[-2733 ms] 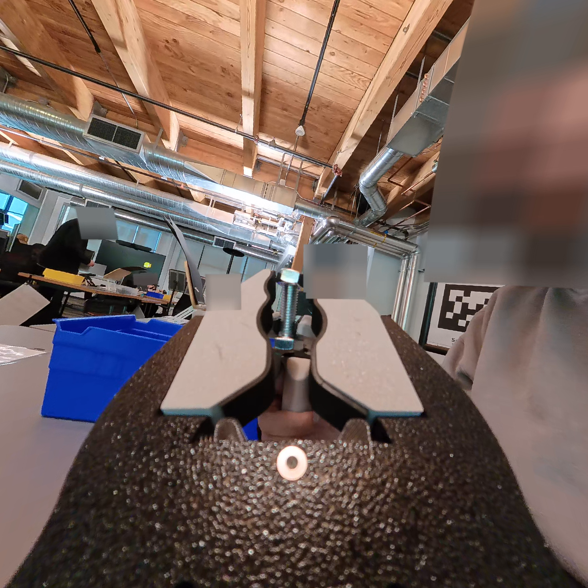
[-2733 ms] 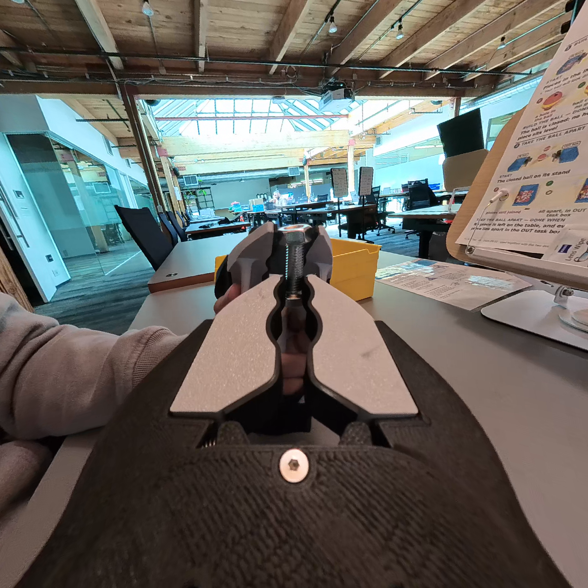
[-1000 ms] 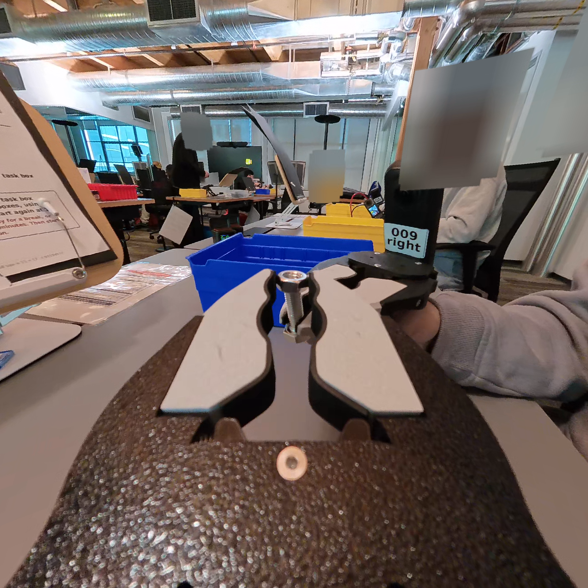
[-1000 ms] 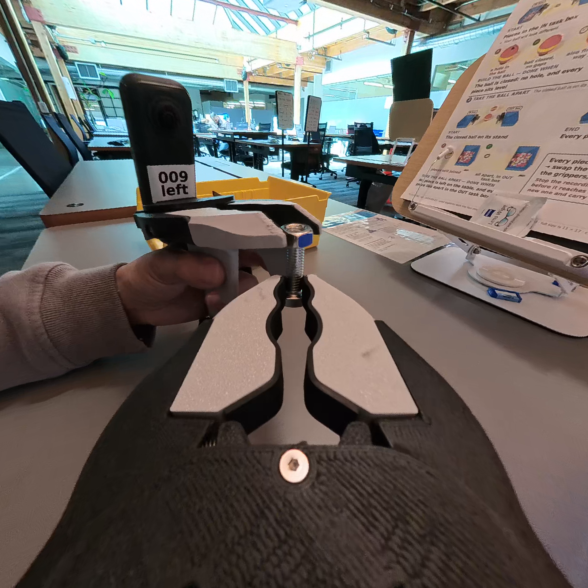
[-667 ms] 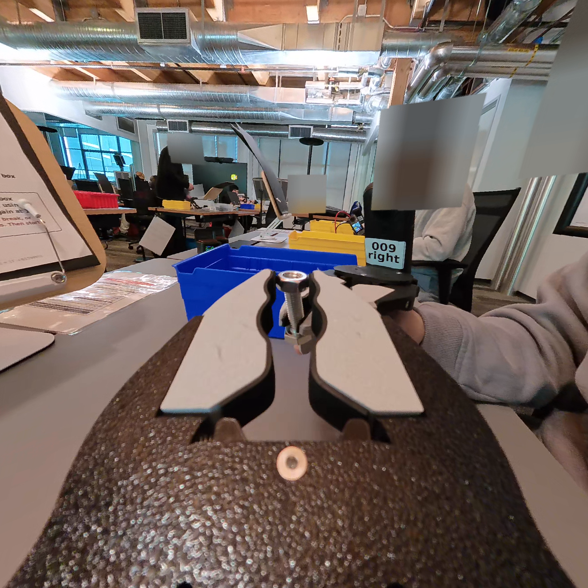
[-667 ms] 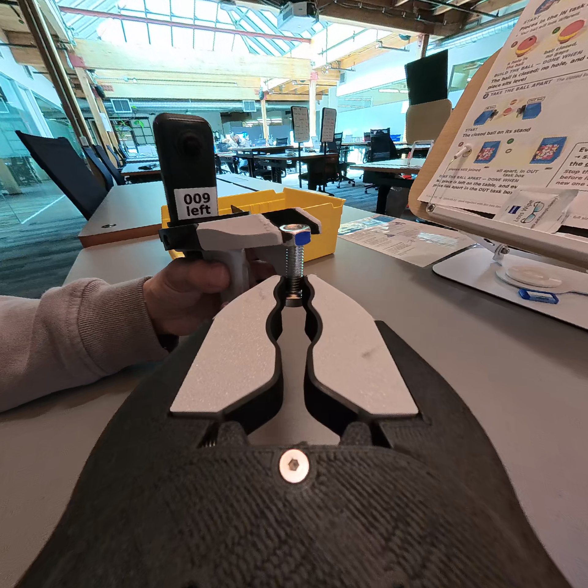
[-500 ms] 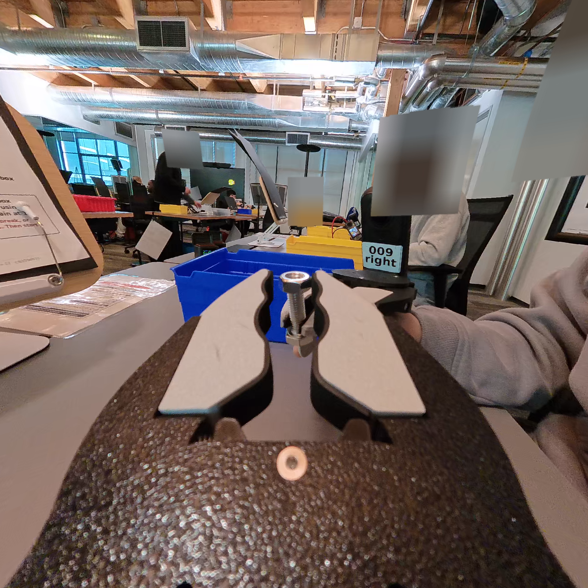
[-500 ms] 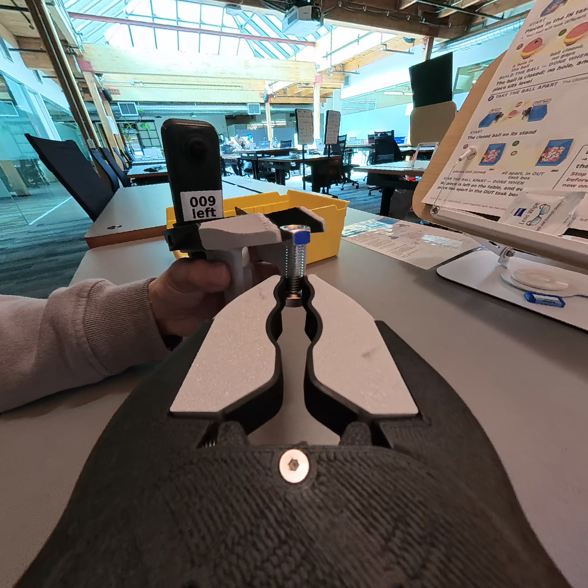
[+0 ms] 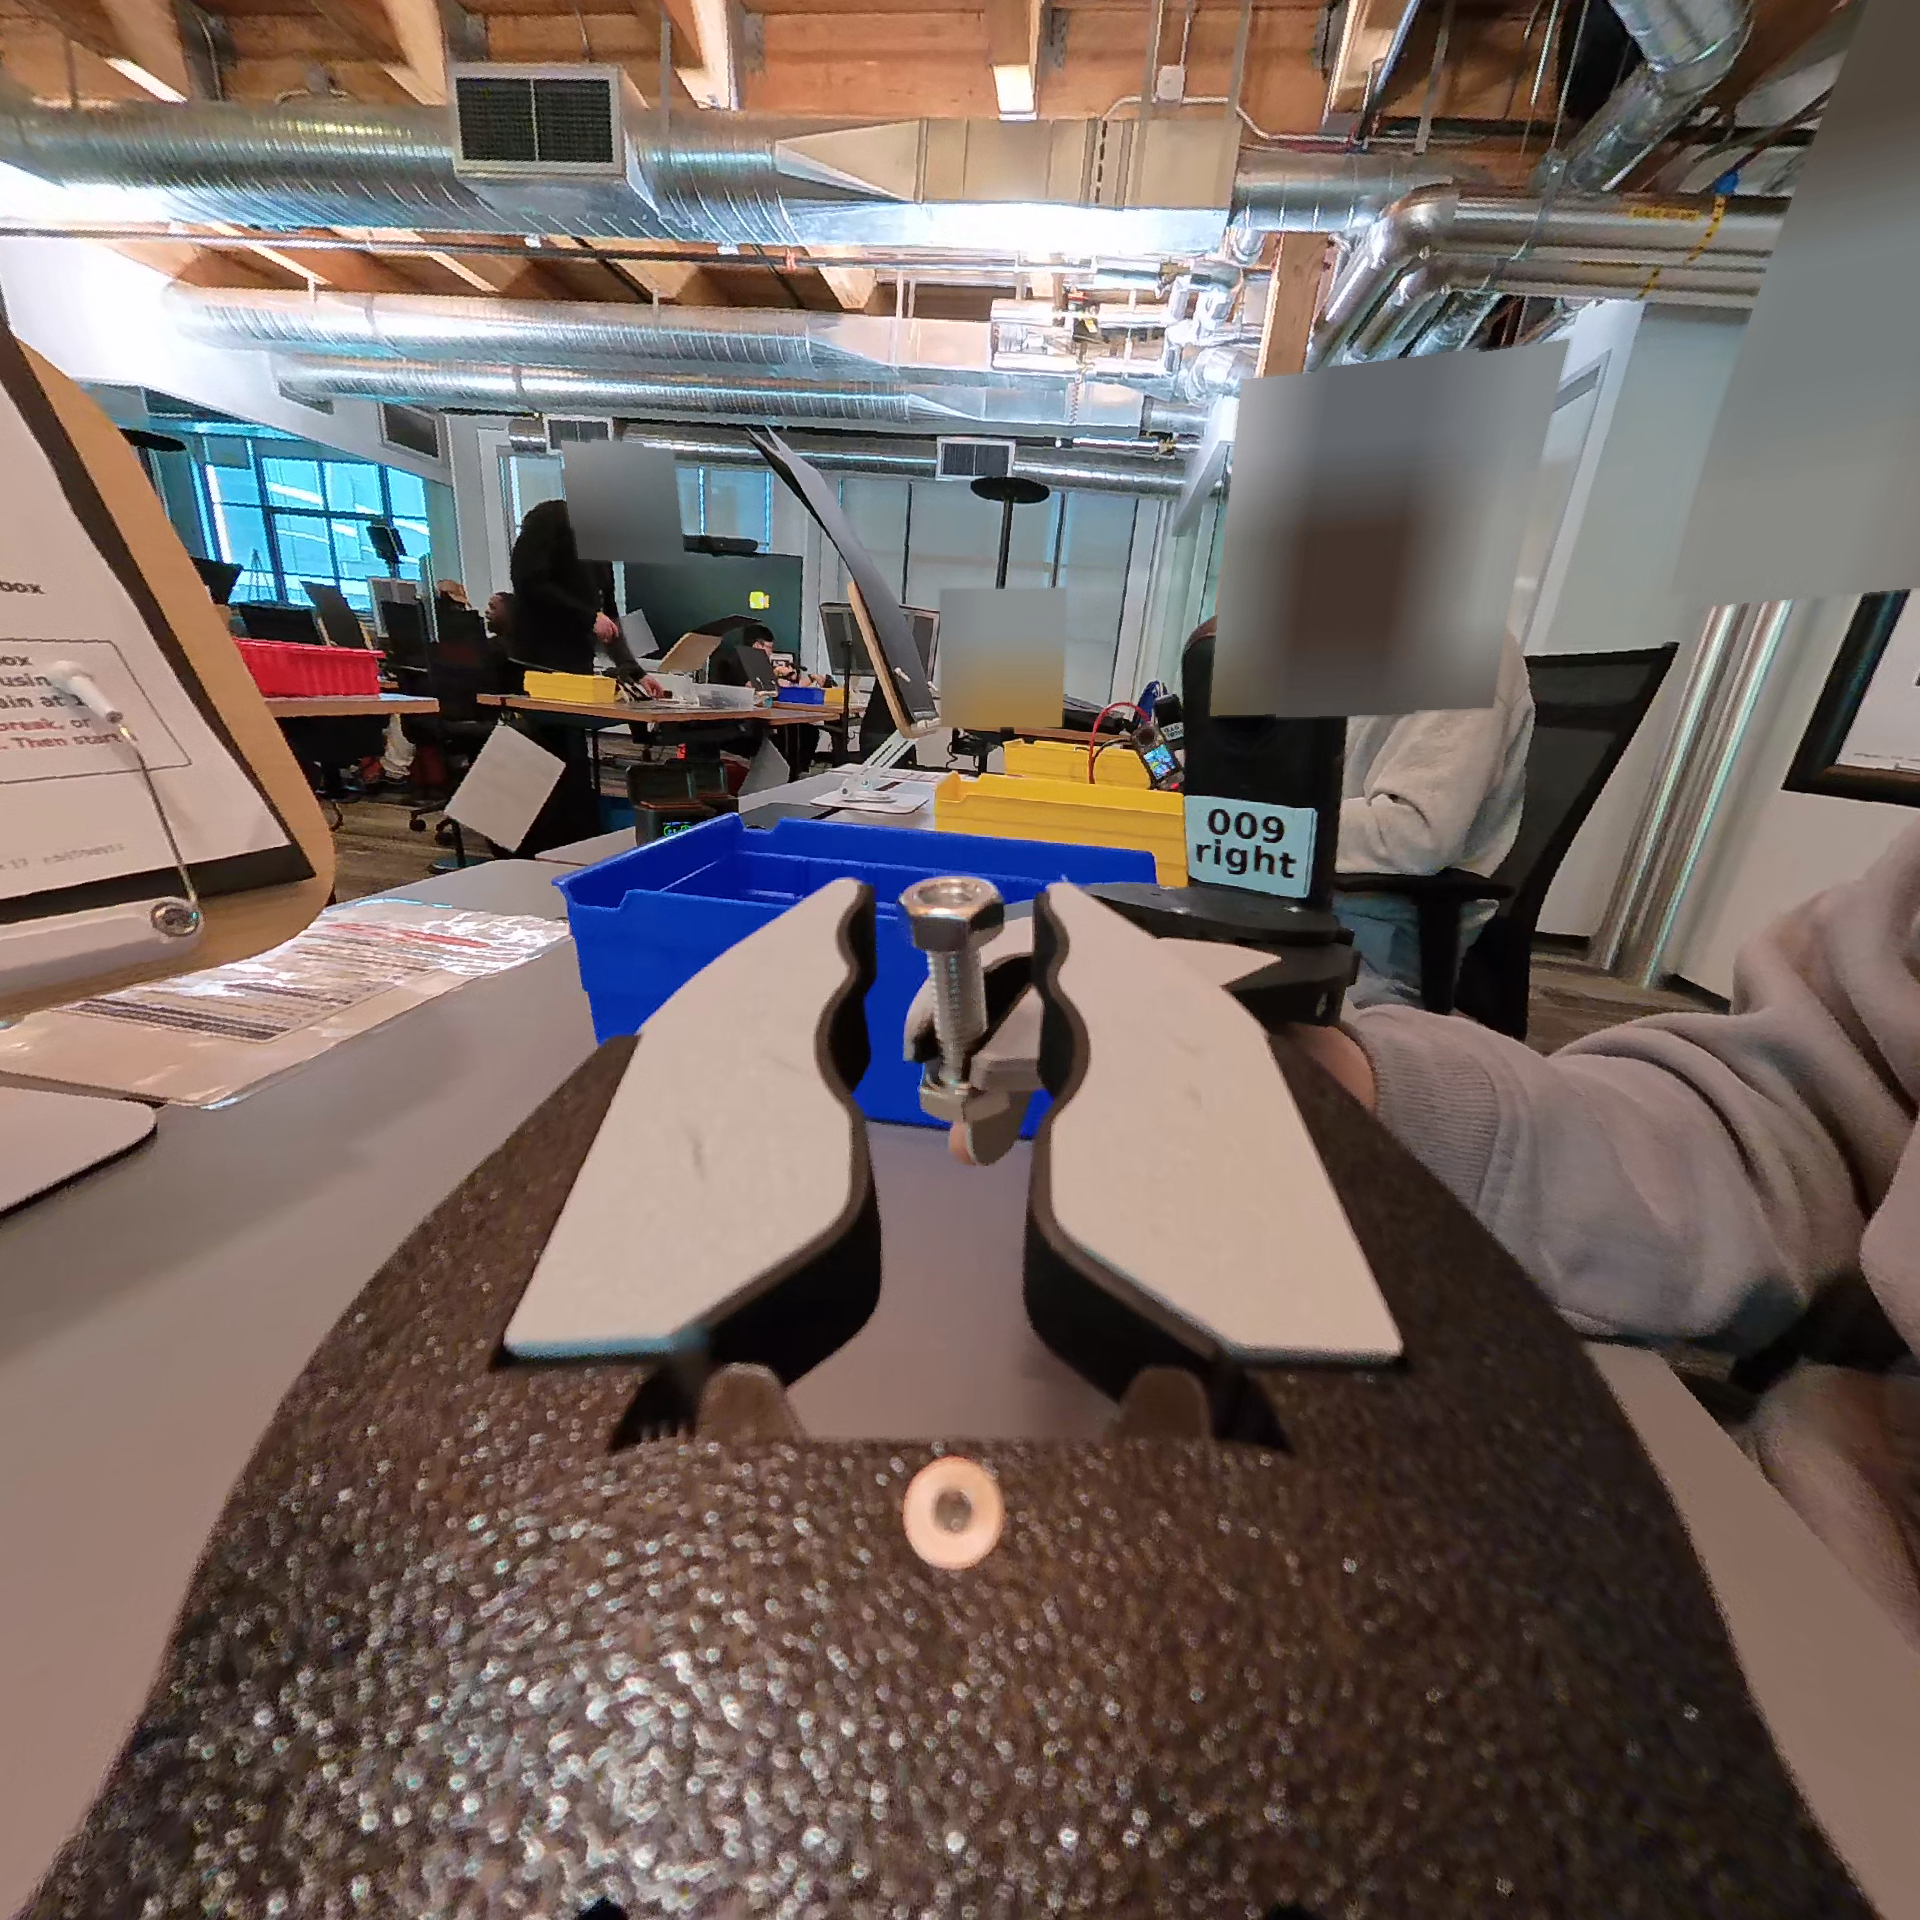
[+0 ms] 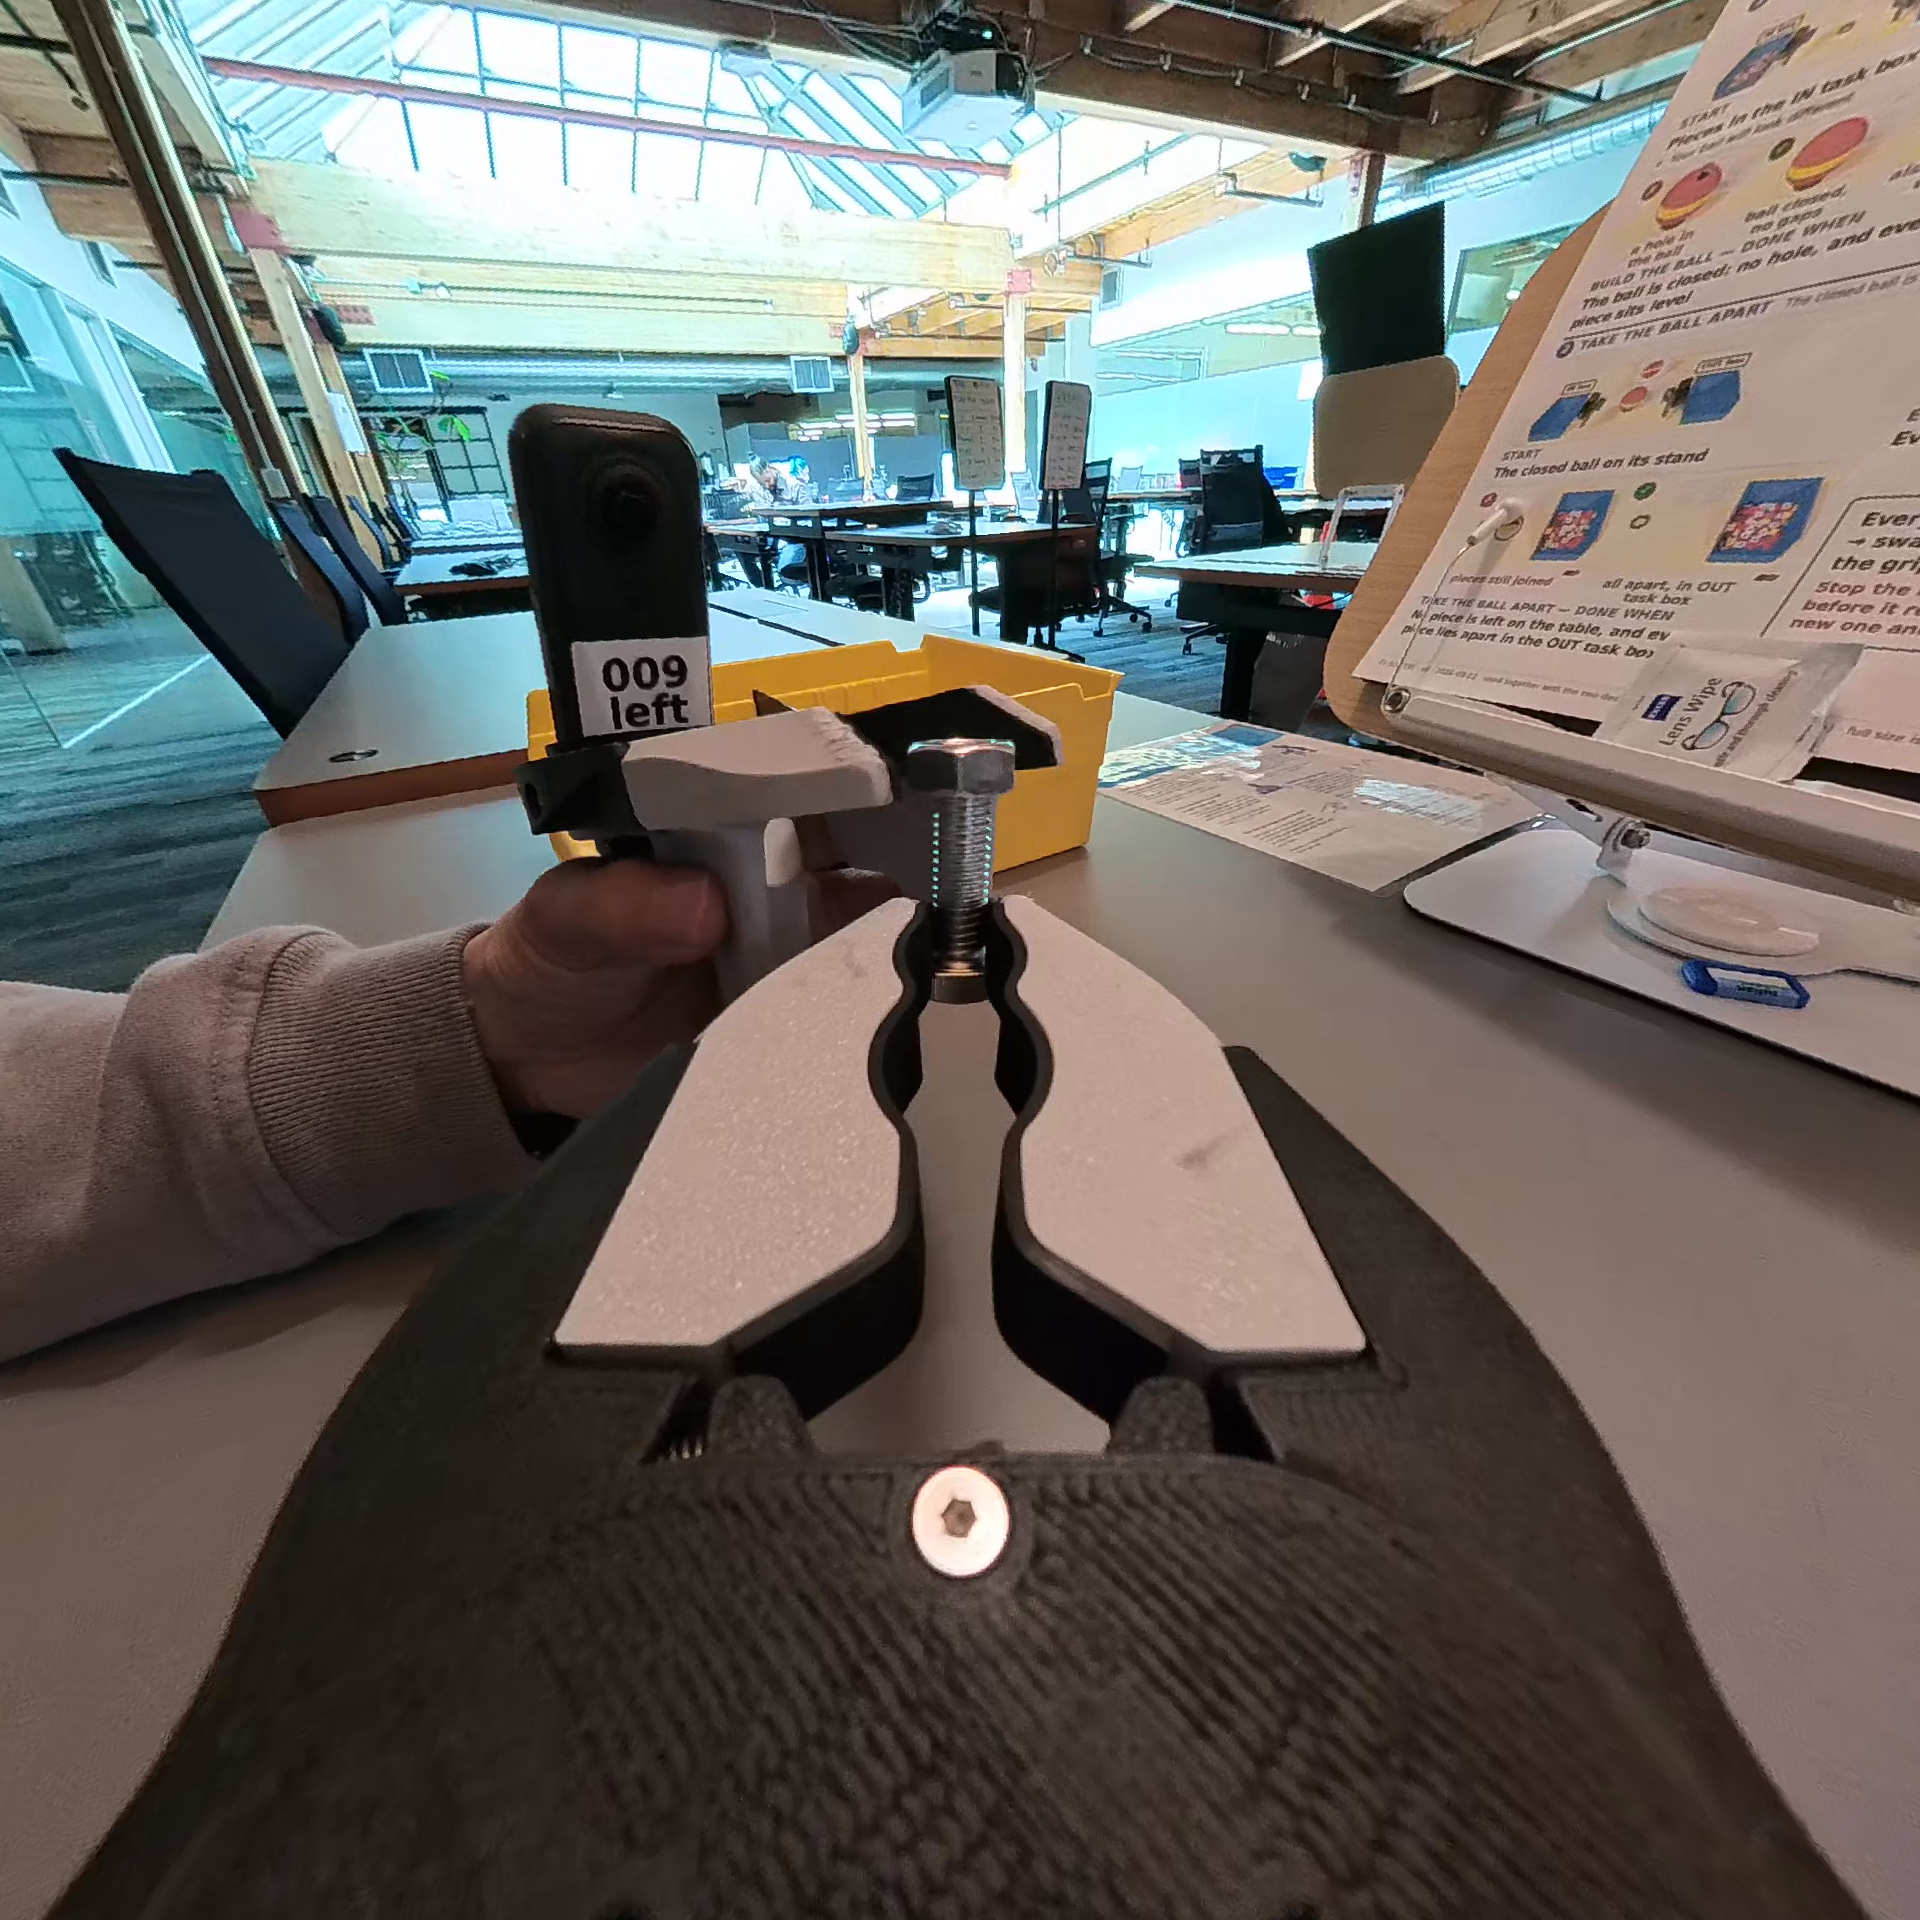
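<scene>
Paperwork fills the far left of the left wrist view: a wooden document stand with a printed sheet clipped to it, and a laminated sheet lying flat on the grey table below it. Right of these sits a blue bin, with a yellow bin behind it. In front of the blue bin the left gripper has its grey fingers spread, and a steel bolt stands upright in the gap between them, hex head up, with clear space on either side so that neither finger presses on it. The bolt's lower end is pinched by the right gripper, which reaches in from the right, with a grey sleeve behind it. In the right wrist view a sleeved hand at the left grips the handle of the left gripper, whose spread tips flank the head of the bolt; whether they touch it cannot be told there. Another yellow bin stands behind. The right gripper is closed on the threaded shank near its lower end, both fingers pressing on it and holding the bolt vertical above the table. Farther right lie a printed sheet and a second stand carrying an instruction page and a small wipe packet, with a little blue object on its white base.
</scene>
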Demonstrator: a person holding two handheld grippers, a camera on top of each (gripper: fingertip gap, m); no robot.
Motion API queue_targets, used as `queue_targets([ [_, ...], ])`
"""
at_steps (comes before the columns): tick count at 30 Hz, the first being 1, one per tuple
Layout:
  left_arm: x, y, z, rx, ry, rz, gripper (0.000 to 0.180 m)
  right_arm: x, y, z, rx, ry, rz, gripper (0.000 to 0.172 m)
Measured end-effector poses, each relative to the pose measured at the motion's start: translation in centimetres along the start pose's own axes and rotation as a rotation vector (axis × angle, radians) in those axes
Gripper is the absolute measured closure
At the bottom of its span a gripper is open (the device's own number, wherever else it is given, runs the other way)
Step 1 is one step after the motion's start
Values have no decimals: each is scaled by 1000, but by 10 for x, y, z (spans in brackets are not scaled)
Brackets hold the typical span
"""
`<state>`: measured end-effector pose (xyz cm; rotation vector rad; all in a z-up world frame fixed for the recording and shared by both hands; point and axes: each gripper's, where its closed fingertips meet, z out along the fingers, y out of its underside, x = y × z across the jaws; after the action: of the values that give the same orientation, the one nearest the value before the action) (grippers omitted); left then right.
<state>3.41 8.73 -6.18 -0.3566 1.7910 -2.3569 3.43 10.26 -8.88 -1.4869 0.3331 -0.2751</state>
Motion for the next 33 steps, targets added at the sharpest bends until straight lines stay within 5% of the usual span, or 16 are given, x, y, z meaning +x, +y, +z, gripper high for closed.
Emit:
queue_targets([
  [1,-1,0,0,1,-6,-7,153,0,0,0,1,3,-2,163],
  [33,-9,-8,-7,44,-49,-18,158,2,-5,-3,33,2,32,163],
])
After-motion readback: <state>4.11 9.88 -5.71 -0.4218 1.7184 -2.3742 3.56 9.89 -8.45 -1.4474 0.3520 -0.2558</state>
